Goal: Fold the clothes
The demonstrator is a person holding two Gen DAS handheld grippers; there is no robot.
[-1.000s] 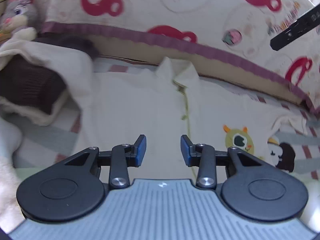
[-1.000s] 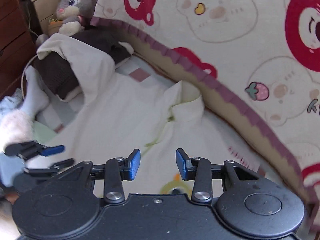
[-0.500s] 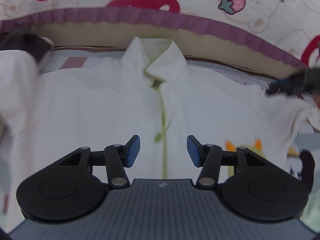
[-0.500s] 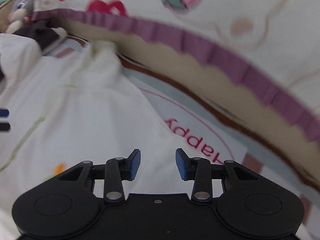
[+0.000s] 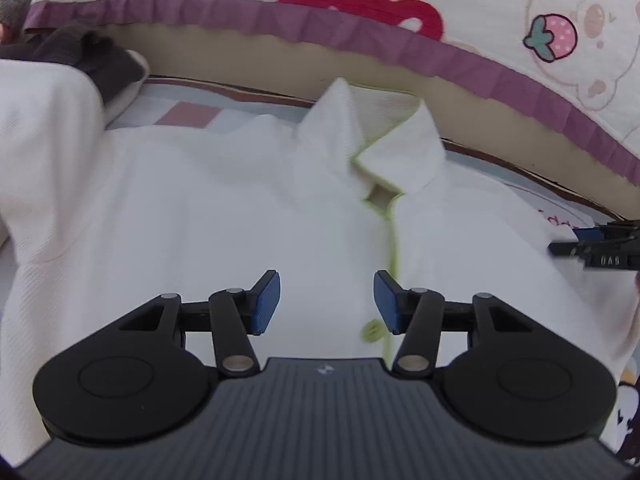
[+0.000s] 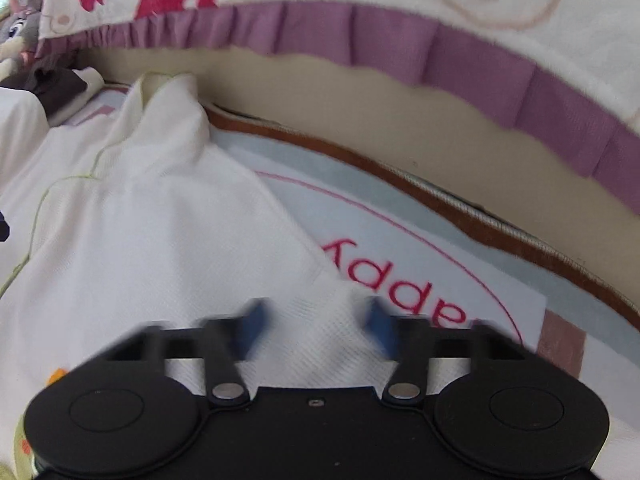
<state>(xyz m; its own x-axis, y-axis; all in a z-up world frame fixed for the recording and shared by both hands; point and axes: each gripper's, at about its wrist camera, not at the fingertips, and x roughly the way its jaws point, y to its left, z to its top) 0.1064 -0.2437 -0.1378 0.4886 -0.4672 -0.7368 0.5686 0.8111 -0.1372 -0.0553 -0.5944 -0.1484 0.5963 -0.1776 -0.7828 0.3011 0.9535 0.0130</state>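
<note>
A white collared knit shirt with lime-green placket piping (image 5: 224, 208) is lying spread flat, front up, on a pale printed mat with red lettering (image 6: 452, 256). Its collar is pointing toward a cream bedcover with a purple ruffled hem (image 5: 360, 36), and its long axis is running from that collar back toward the two handheld tools.

The left gripper (image 5: 327, 300) is hovering over the chest with its blue-padded jaws standing wide apart and gripping nothing; the green placket line is passing just inside its right finger, and a green button is showing between the jaws.

The right gripper (image 6: 316, 322) is sitting at the shirt's right shoulder edge, where the white fabric is meeting the mat. Its jaws are motion-blurred but plainly parted, with shirt cloth lying in the gap rather than pinched. In the left wrist view its tips (image 5: 592, 242) are showing at the far right, level with the shoulder.

The deciding relation is sideways: the right tool is the nearer one to the shoulder and sleeve edge, while the left is centred over the body, well apart from either side seam. The shirt's spread-out lie would suit an opening fold, though one moment cannot settle that.

A cream garment and a dark brown one (image 5: 100, 60) are lying heaped at the shirt's left.
</note>
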